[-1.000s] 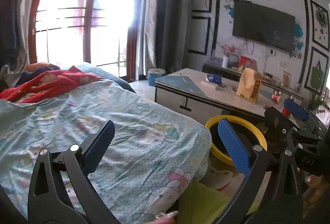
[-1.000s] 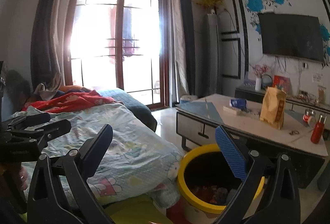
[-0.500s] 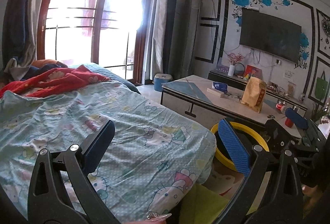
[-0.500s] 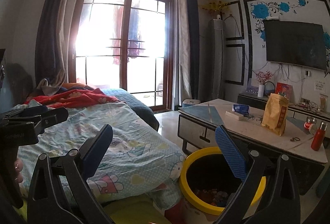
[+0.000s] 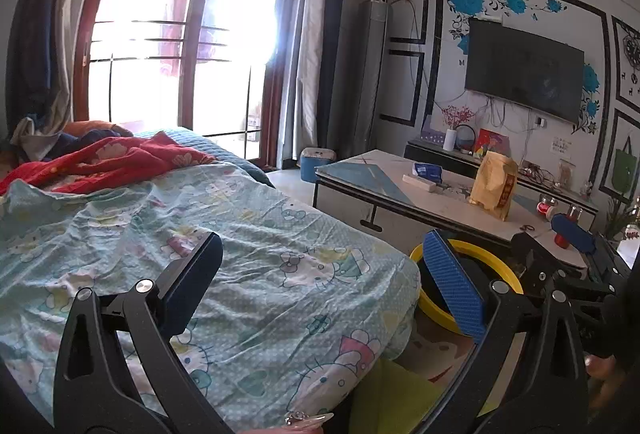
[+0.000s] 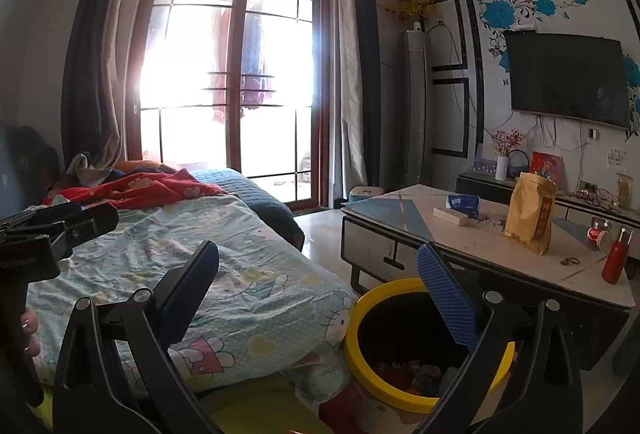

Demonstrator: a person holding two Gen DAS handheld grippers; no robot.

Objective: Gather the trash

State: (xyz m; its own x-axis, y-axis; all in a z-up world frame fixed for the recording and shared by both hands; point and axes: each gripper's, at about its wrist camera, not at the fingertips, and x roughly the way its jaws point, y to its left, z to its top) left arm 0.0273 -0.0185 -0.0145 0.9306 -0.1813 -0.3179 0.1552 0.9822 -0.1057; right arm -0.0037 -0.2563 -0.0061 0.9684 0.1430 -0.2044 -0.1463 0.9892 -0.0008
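Observation:
A yellow-rimmed trash bin point(image 6: 360, 318) stands on the floor between the bed and the coffee table, with scraps in its bottom; its rim also shows in the left wrist view point(image 5: 502, 262). My left gripper point(image 5: 320, 274) is open and empty, held above the bed's near corner. My right gripper point(image 6: 320, 274) is open and empty, above and just left of the bin. On the coffee table point(image 6: 404, 210) lie a yellow paper bag point(image 6: 530, 212), a blue packet point(image 6: 463, 203) and a white box point(image 6: 451, 216).
A bed with a Hello Kitty sheet point(image 5: 240, 226) and a red blanket point(image 5: 108, 162) fills the left. A red bottle point(image 6: 616, 258) and a can point(image 6: 597, 234) stand at the table's right end. A small blue bin point(image 5: 316, 162) stands by the glass doors. A wall TV point(image 5: 524, 68) hangs above a low cabinet.
Both grippers have risen and tilted up a little, so more of the room and ceiling shows. Both stay open and empty.

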